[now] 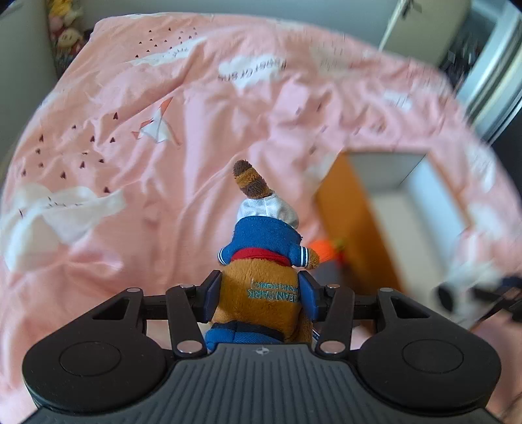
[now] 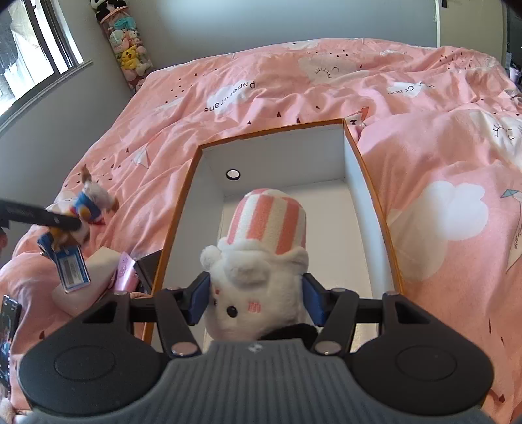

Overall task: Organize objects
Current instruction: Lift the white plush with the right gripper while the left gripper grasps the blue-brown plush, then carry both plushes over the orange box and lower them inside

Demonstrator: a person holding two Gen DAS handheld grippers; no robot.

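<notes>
Bear plush [image 1: 261, 293] clamped between left fingers [image 1: 212, 293]; white plush [image 2: 257, 293] between right fingers [image 2: 199, 301].

Pink bedspread [image 2: 424, 202], grey wall [image 2: 228, 26], sunlit window [image 2: 36, 55]

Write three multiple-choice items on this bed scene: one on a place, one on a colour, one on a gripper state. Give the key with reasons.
1. Where is the white plush?
A. lying on the floor
B. held over the open box
C. on the windowsill

2. What colour is the jacket of the brown plush?
A. blue
B. green
C. yellow

3. How does the left gripper stand?
A. open and empty
B. shut on a phone
C. shut on the brown plush

Key:
1 B: the right gripper holds it, with the box's white inside right behind it in the right wrist view.
2 A: blue cloth with a red collar covers its body.
3 C: both pads press the plush's sides in the left wrist view.
</notes>
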